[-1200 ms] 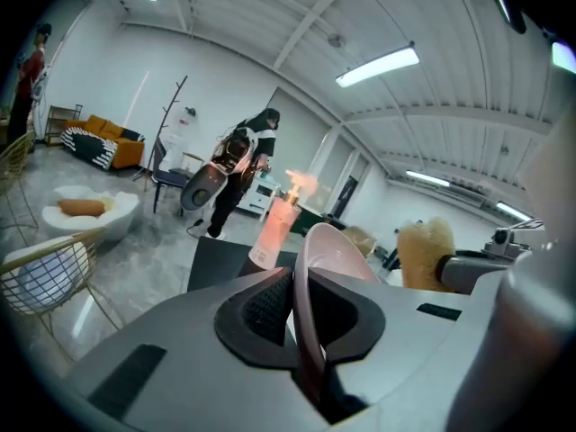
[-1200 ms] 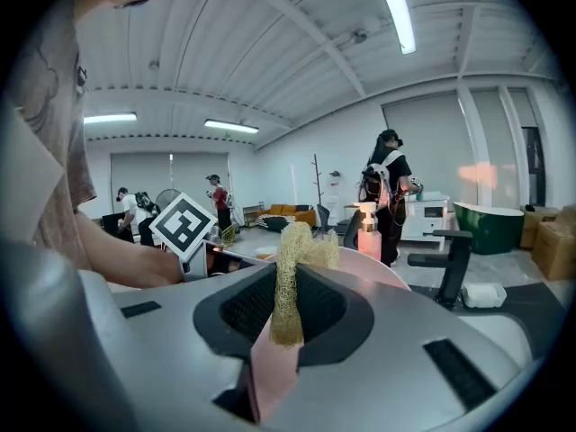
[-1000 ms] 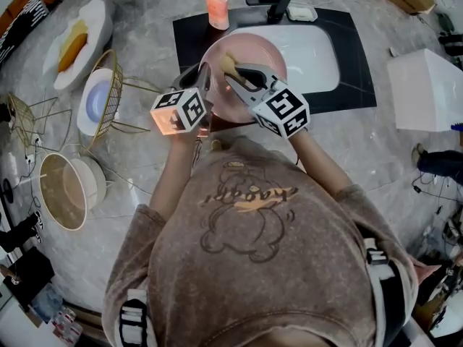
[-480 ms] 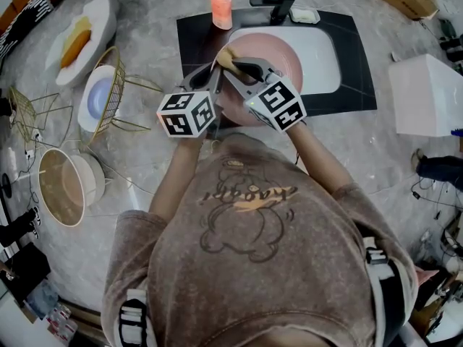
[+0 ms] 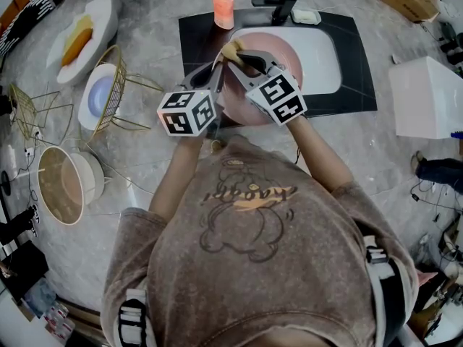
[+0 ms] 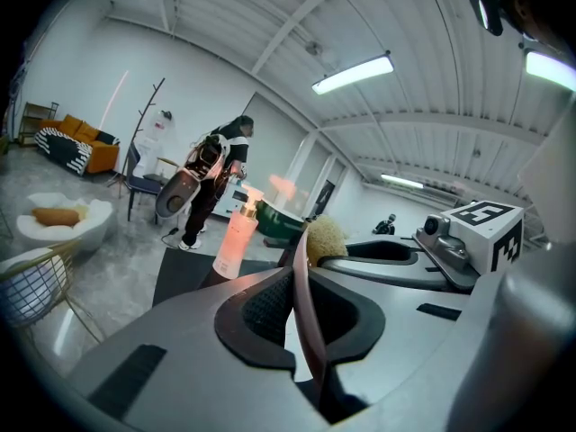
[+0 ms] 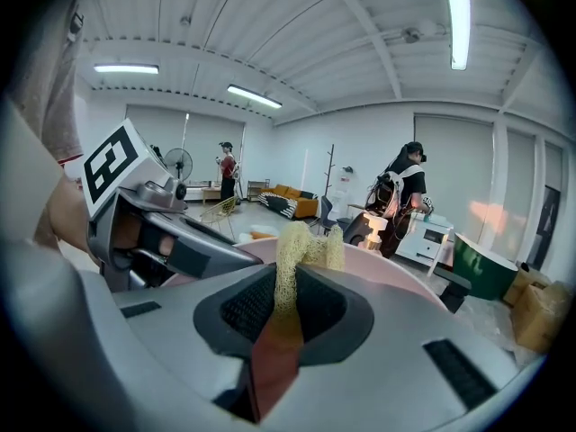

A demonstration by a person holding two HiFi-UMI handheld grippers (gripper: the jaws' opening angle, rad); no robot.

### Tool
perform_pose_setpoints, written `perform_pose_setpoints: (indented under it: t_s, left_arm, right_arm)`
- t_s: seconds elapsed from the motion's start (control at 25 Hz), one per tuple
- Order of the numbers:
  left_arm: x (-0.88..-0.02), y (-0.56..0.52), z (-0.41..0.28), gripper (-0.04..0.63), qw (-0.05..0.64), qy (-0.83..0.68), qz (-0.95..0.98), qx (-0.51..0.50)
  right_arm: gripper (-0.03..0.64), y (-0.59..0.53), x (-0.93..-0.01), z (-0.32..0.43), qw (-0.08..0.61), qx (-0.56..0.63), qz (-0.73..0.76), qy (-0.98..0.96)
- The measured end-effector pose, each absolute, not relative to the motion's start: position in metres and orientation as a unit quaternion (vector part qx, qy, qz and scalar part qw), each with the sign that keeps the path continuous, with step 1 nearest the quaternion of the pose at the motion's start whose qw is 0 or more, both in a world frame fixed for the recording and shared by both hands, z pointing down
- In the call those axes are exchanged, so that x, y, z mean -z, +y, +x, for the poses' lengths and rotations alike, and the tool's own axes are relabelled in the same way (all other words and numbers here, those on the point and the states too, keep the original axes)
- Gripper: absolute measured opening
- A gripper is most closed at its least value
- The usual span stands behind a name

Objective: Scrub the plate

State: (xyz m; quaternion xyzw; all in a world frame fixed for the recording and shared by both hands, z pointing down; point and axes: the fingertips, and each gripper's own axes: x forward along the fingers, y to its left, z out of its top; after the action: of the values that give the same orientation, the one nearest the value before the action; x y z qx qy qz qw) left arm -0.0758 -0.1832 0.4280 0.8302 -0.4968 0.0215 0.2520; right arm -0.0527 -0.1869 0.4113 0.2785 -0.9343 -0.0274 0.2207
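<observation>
Head view: looks steeply down over a person [image 5: 253, 266] in a brown printed shirt who fills the bottom of the frame, both forearms reaching up toward the middle.
Left gripper [image 5: 216, 76]: sits at centre frame, its marker cube toward the camera. Its jaws are clenched on the left rim of a pink plate [image 5: 283, 49]. The left gripper view shows that rim edge-on, a thin pink line pinched between the two dark pads.
Right gripper [image 5: 242, 56]: is just right of the left one, with the tips of the two close together. Its jaws grasp a yellow netted sponge [image 7: 292, 259], which is squeezed between the pads and sticks out past the tips.
Sponge: lies at the plate's upper left rim. Whether it presses on the surface cannot be told.
Plate: is round and held up over the left part of the sink, in the upper middle of the frame.
Sink [image 5: 322, 60]: is a white basin set in a black surround [image 5: 195, 38] on a grey marbled counter [image 5: 376, 143].
Behind the sink: a peach soap bottle [image 5: 223, 9] and a dark faucet [image 5: 278, 2] stand at the top of the frame.
Left of frame: a gold wire rack [image 5: 116, 85] holds a blue-and-white bowl [image 5: 96, 100]. A white dish [image 5: 101, 16] with something yellow on it is at upper left, and a round tan bowl [image 5: 61, 190] is lower left.
Right of frame: a white box [image 5: 427, 92].
Far background: both gripper views show a large white room with people standing well away.
</observation>
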Motion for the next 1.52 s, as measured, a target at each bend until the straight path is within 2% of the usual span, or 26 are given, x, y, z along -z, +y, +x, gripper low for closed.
perform_pose_setpoints:
  t_s: [0.48,0.84,1.52]
  left_arm:
    - [-0.427,-0.187,-0.082,0.034,0.255,-0.506,0.824,-0.018]
    - [-0.430,-0.196,-0.100,0.035,0.259,-0.541,0.800,-0.009]
    - [-0.439,-0.211,-0.135,0.040,0.256,-0.599,0.759,0.005]
  right_arm:
    - [0.060,-0.235,-0.414,-0.012,0.251,0.046,0.339,-0.906]
    - [0.058,-0.256,-0.455,0.019,0.322,0.025,0.347,-0.880]
    - [0.058,-0.183,-0.524,0.015,0.377,-0.066,0.266,-0.885]
